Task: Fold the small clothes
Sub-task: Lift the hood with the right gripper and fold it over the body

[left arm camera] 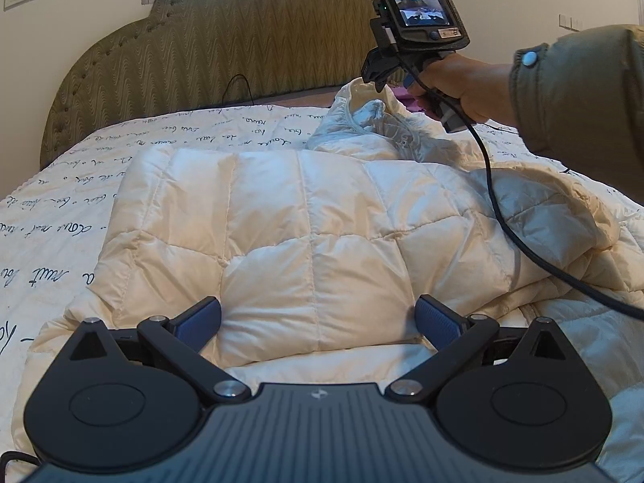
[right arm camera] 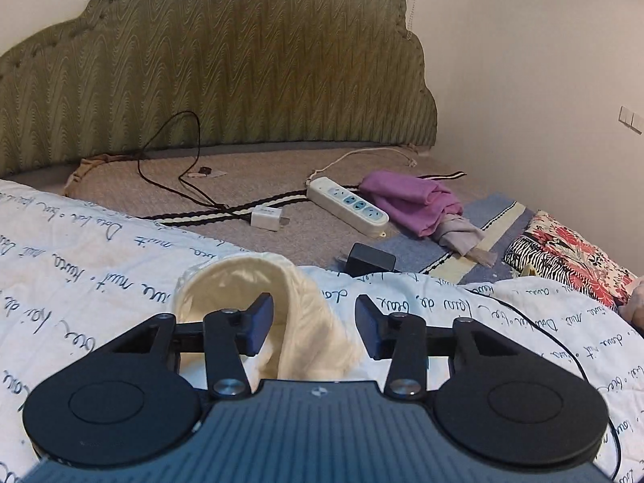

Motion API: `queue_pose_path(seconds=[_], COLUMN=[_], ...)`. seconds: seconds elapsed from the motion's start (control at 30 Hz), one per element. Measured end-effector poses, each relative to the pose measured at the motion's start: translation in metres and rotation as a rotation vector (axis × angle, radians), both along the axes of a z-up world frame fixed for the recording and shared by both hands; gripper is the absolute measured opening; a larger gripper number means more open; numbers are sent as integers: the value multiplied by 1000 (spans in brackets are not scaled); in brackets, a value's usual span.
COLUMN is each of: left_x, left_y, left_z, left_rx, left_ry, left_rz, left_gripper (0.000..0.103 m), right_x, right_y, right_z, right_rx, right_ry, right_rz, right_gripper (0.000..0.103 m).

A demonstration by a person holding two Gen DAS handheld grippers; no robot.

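A cream quilted jacket (left arm camera: pixel 306 209) lies spread on a white bed sheet (left arm camera: pixel 60 185) printed with handwriting. My left gripper (left arm camera: pixel 318 322) hovers at the jacket's near edge, jaws wide open, the padded fabric bulging between its blue pads (left arm camera: pixel 201 322) without being pinched. At the far right a hand holds my right gripper (left arm camera: pixel 376 80) over a raised, crumpled part of the jacket (left arm camera: pixel 362 116). In the right wrist view my right gripper (right arm camera: pixel 314 322) stands partly open around the wall of a cream cuff (right arm camera: pixel 298 294). Its left finger sits inside the cuff opening, and a gap shows before the right pad.
A green padded headboard (right arm camera: pixel 225 60) closes off the back. Beyond the sheet lie a white power strip (right arm camera: pixel 348 205), a white charger (right arm camera: pixel 265 217), a black adapter (right arm camera: pixel 370 259), black cables (right arm camera: pixel 189 185), a purple cloth (right arm camera: pixel 410 201) and a patterned cushion (right arm camera: pixel 563 253). A wall stands at right.
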State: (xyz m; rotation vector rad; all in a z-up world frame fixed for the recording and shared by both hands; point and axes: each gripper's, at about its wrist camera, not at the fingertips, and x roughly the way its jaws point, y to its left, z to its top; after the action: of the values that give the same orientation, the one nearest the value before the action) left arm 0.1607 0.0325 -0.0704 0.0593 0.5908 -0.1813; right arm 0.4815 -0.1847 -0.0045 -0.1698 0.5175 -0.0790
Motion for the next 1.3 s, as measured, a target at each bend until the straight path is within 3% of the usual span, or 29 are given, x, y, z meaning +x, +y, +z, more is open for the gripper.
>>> queue_pose_path(seconds=[0.1,0.13,0.23,0.6,0.87,1.3], left_x=[0,1,1,1,2,3], left_y=[-1,-1,-1,-1,-2,-2], left_z=[0,-1,-1,-2,-3,-3], left_rx=[1,1,2,6,11,14], left_ry=[2,2,2,4,5,6], left_rz=[0,0,0,0,0,0], left_gripper=[103,103,103,103,103,103], right_x=[10,12,8,-80,-157,-269], right_y=[-6,-8,-11,-36,-47,-44], right_z=[0,-1,2,68,118,151], right_rx=[31,35,50,192,179,188], right_ry=[7,11,-10,-209,-302,-335], right_rz=[-11,-13,1,108,190,316], right_gripper=[27,16,6,5,5,5])
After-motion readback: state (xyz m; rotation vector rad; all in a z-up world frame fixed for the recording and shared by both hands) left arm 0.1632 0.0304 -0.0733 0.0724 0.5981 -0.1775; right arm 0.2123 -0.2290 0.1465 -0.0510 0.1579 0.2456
